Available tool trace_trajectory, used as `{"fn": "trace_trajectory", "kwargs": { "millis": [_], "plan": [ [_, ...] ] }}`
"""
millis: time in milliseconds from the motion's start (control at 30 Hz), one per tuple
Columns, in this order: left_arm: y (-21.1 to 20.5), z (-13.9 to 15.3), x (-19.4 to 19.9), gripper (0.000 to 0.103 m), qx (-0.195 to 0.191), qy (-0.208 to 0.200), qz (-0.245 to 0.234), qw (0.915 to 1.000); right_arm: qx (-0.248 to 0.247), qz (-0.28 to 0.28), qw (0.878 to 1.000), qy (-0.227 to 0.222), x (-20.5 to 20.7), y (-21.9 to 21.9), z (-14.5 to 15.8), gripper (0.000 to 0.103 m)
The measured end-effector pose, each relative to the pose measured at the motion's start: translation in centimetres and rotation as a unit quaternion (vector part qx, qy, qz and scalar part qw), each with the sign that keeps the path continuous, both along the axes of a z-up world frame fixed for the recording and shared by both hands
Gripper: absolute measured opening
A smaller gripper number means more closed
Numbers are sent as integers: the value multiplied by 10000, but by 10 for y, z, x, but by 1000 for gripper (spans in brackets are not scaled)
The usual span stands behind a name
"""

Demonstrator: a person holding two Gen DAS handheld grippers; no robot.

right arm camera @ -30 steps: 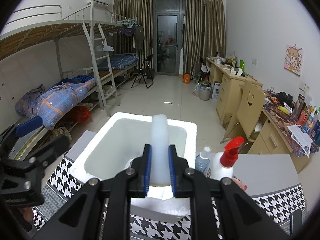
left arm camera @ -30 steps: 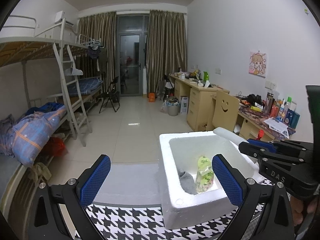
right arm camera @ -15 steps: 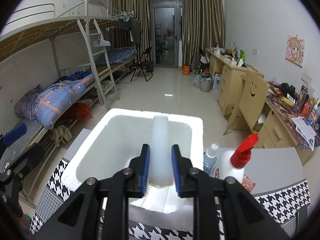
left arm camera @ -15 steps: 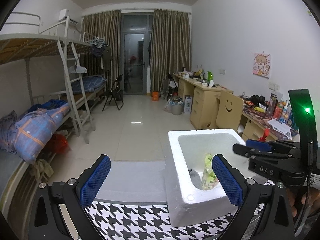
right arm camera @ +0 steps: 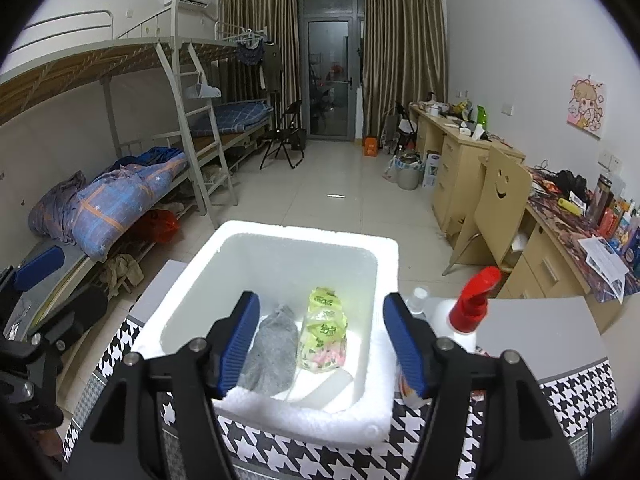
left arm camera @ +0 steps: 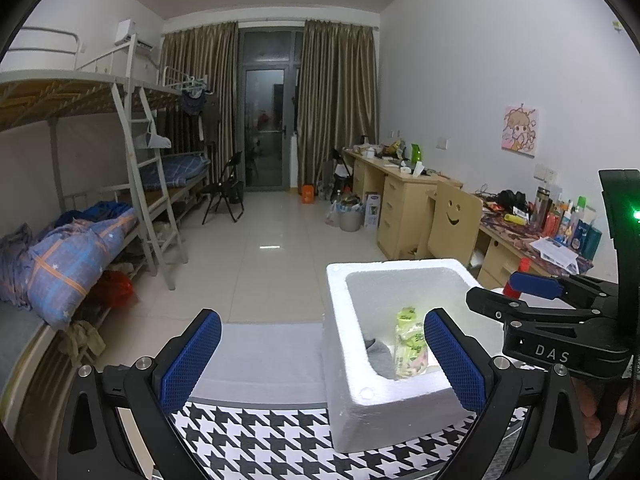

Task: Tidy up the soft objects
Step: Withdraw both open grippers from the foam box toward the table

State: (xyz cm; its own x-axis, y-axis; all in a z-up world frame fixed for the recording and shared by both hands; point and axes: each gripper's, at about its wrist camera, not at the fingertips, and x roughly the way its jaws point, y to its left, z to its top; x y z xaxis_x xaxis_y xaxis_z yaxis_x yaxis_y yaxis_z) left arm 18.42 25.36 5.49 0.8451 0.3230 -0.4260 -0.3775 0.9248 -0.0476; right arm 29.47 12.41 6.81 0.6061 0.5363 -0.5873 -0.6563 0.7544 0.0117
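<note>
A white foam box (right arm camera: 384, 264) (left arm camera: 340, 320) stands on the houndstooth tablecloth (right arm camera: 304, 454). Inside it lie a grey soft cloth (right arm camera: 272, 350), a green-yellow soft packet (right arm camera: 324, 330) (left arm camera: 410, 342) and a pale white piece (right arm camera: 324, 388) on the box floor. My right gripper (right arm camera: 322, 346) is open and empty just above the box's near side. My left gripper (left arm camera: 322, 358) is open and empty, left of the box over its left wall. The right gripper's body (left arm camera: 560, 328) shows at the right in the left wrist view.
A white spray bottle with a red trigger (right arm camera: 466, 312) and a small clear bottle (right arm camera: 416, 300) stand right of the box. A bunk bed with bedding (right arm camera: 120, 200) is on the left, desks and a chair (right arm camera: 496, 200) on the right.
My right gripper opened and let go of the white foam-like piece, which now lies in the box. The left gripper stayed open and shifted slightly.
</note>
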Motion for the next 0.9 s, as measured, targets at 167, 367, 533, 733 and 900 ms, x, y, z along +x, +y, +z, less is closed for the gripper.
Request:
{"fn": "trace_trajectory", "kwargs": {
  "millis": [167, 367, 533, 733, 900],
  "plan": [
    [-10, 7, -5, 102, 64, -28, -34, 10000, 42, -10, 9999, -159, -11, -6, 8, 76],
    [-19, 15, -13, 102, 97, -72, -38, 9999, 149, -23, 9995, -291, -26, -19, 19, 80],
    [-30, 22, -20, 102, 146, -117, -64, 9998, 230, -39, 9991, -343, -32, -29, 26, 82],
    [-42, 29, -28, 102, 212, -144, -102, 9996, 336, -60, 9987, -386, -42, -46, 32, 84],
    [-55, 33, -35, 102, 236, -190, -146, 9994, 396, -93, 9981, -465, -52, -58, 35, 89]
  ]
}}
